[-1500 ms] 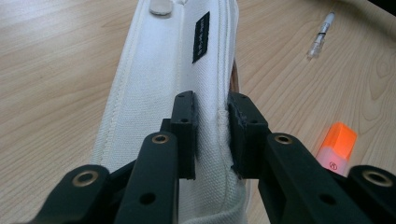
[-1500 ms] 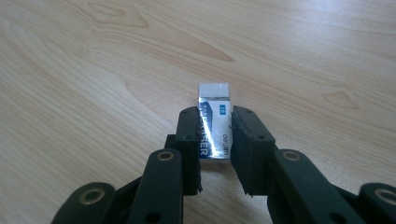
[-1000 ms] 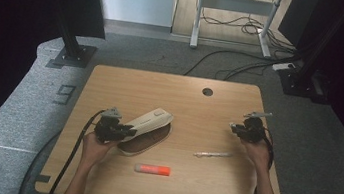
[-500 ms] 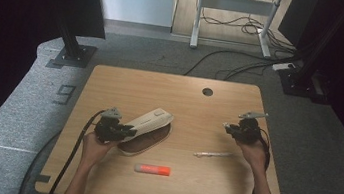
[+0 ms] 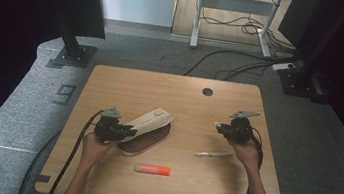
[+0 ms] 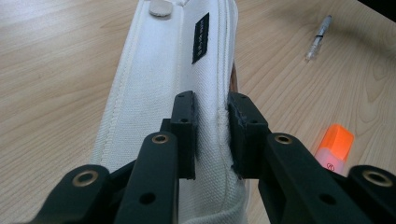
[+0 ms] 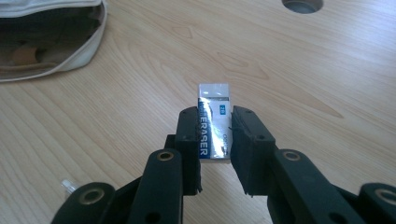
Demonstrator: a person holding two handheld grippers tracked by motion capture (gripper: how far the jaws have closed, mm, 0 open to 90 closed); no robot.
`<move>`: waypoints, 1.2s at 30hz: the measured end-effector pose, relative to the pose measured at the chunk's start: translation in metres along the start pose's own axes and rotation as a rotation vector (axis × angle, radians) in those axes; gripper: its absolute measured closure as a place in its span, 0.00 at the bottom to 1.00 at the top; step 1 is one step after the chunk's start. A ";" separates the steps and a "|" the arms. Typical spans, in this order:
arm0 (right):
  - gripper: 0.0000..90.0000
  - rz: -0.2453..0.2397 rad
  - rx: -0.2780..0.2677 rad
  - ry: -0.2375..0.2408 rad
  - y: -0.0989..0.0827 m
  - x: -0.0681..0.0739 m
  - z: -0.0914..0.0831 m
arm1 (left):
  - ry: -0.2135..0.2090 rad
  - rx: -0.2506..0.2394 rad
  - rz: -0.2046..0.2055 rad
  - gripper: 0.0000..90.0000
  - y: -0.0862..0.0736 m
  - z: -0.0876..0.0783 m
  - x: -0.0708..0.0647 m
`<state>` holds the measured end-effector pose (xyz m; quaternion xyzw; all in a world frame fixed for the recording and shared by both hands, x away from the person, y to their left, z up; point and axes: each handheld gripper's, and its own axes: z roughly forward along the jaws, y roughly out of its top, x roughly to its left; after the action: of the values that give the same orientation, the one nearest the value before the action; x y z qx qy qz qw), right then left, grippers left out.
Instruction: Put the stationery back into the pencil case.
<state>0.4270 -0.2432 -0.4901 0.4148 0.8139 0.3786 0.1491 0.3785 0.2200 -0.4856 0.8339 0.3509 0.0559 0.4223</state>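
Note:
A white fabric pencil case (image 5: 149, 123) lies open on the wooden table (image 5: 126, 83), left of centre. My left gripper (image 5: 123, 130) is shut on the case's raised lid (image 6: 187, 70), with the cloth pinched between the jaws. In my right gripper (image 5: 217, 127) sits a white and blue eraser (image 7: 213, 122), its sleeve marked "ERASER", held above the table right of the case. The case's brown inside (image 7: 32, 51) shows in the right gripper view at the upper left. A clear pen (image 5: 213, 154) lies on the table under the right hand. An orange highlighter (image 5: 152, 168) rests near the front edge.
A round cable hole (image 5: 207, 91) pierces the table at the back. Black stands (image 5: 72, 53) rise from the grey floor on the left and right. A metal frame with cables (image 5: 233, 19) stands behind the table.
My right gripper has moved left toward the pencil case with the eraser in it. The left gripper and the case have stayed in place.

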 end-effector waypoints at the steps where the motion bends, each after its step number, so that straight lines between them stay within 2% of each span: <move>1: 0.79 -0.003 0.001 0.007 0.001 0.001 0.001 | 0.000 0.000 0.000 0.82 0.000 0.000 0.000; 15: 0.79 -0.048 -0.001 0.068 0.014 0.029 0.015 | -0.002 -0.002 -0.005 0.82 0.000 -0.001 0.000; 23: 0.79 -0.075 0.004 0.103 0.022 0.045 0.029 | -0.003 -0.005 -0.003 0.82 0.000 -0.001 0.000; 36: 0.79 -0.098 0.014 0.143 0.028 0.063 0.047 | -0.002 -0.003 0.001 0.82 0.000 -0.002 -0.001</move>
<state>0.4304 -0.1597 -0.4960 0.3474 0.8445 0.3937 0.1059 0.3774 0.2209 -0.4838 0.8335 0.3500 0.0558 0.4239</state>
